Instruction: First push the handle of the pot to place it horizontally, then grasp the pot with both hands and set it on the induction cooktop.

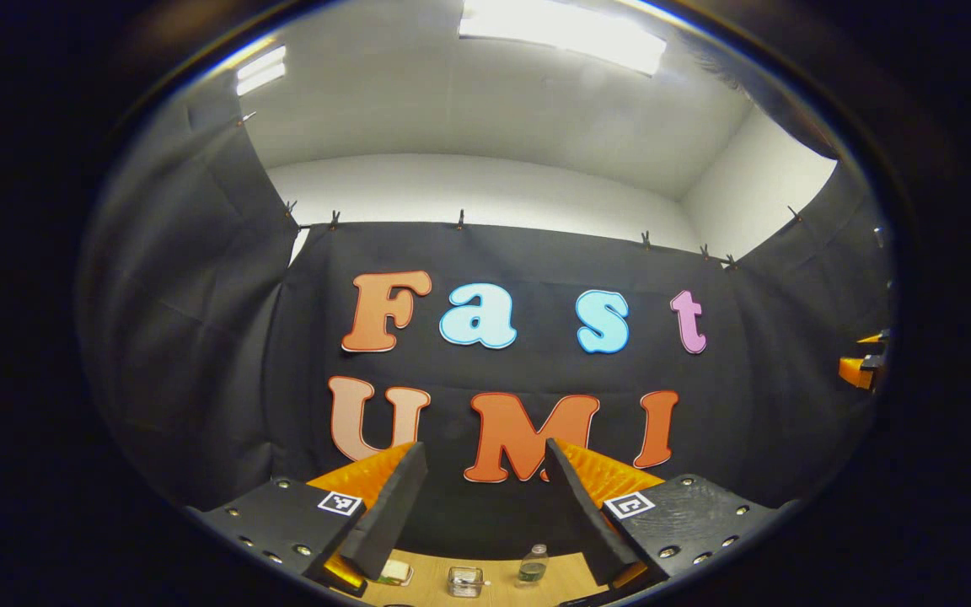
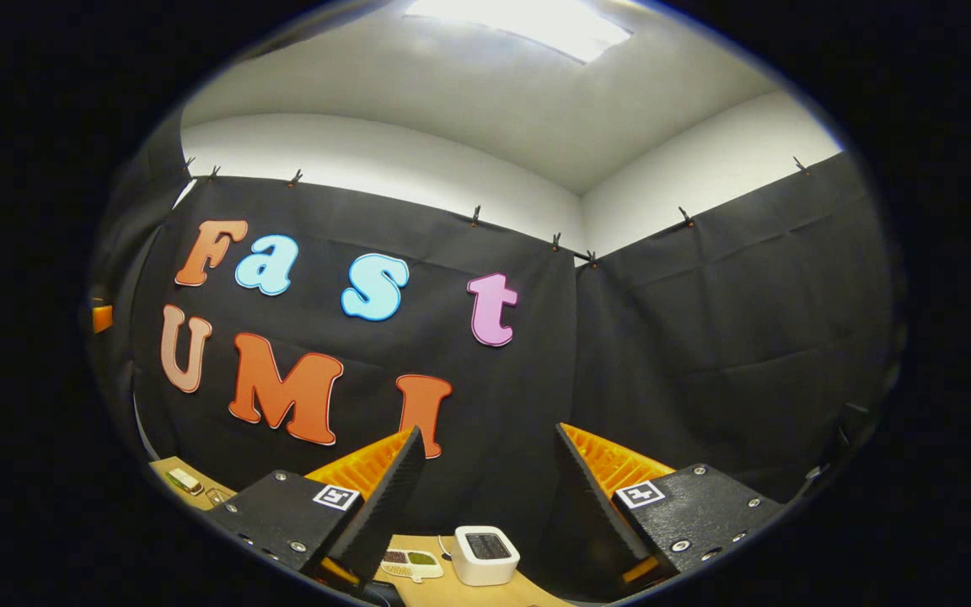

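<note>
- While both grippers are held up high and point at the black cloth wall (image 1: 199, 337), the wooden table (image 1: 574, 577) sits far down at the bottom of each view.
- Seen in the left gripper view, the left gripper (image 1: 485, 497) has its two fingers spread wide apart, with nothing between them.
- Between those fingers, down on the table, stand a small clear bottle (image 1: 533, 566) with a dark band and a little clear box (image 1: 464, 581).
- A small flat thing (image 1: 395, 574) lies just beside the left finger; I cannot tell what it is.
- At the far right edge of that view, a bit of the other gripper (image 1: 865, 367) peeks in.
- Seen in the right gripper view, the right gripper (image 2: 485, 497) is wide open too, and it holds nothing.
- Below its fingers a small white box-shaped device (image 2: 485, 554) with a dark top sits on the table (image 2: 494, 594).
- Just to the left of the white device lies a flat tray (image 2: 410, 562) with little patches of colour in it.
- Farther left, near the wall, a small flat thing (image 2: 185, 480) rests on the table corner.
- Up above, white ceiling lights (image 1: 561, 29) shine bright.
- As for the pot and the cooktop, I cannot tell where they are from these two views.
</note>
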The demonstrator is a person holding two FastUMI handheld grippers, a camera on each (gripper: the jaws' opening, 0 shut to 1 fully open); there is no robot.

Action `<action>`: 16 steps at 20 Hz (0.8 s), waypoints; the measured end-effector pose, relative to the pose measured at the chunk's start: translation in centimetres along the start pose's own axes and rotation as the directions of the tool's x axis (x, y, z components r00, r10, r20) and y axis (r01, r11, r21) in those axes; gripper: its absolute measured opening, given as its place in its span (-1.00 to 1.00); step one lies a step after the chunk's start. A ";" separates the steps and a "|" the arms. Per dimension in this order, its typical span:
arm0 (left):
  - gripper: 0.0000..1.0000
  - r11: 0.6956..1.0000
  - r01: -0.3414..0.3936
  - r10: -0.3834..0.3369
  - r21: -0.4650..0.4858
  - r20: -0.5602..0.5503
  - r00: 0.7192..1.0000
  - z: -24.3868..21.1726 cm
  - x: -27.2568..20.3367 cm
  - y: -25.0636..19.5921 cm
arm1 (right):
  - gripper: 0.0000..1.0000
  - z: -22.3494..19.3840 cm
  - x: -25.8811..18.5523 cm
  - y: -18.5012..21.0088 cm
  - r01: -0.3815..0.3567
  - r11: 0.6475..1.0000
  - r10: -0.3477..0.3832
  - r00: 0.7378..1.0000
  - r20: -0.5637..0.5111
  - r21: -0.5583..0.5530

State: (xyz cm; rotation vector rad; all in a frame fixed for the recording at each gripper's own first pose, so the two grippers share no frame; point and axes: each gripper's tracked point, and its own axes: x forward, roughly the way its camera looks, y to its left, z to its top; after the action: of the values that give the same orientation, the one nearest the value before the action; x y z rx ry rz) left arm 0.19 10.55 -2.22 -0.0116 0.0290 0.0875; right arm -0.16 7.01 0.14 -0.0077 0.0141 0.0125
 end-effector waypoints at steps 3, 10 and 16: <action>0.75 1.000 -0.005 0.005 0.003 -0.016 1.000 -0.4 -0.3 0.0 | 0.89 -0.9 0.7 0.9 -0.027 1.000 0.027 0.999 -0.018 0.007; 0.73 0.995 0.087 -0.092 -0.040 -0.138 0.986 -4.2 -0.9 -3.0 | 0.89 -2.1 1.0 1.0 -0.043 0.999 0.042 0.998 -0.035 -0.014; -0.31 0.972 0.216 -0.234 -0.091 -0.314 0.920 -9.9 -1.4 -7.2 | 0.89 -2.7 0.3 -0.9 -0.018 0.999 0.016 0.998 -0.054 -0.035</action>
State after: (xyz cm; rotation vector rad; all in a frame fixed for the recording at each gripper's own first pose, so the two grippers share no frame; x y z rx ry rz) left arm -0.91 3.16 -12.03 -0.0844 0.3539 -0.1461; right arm 0.11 6.07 -2.56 -0.0433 0.0677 0.0293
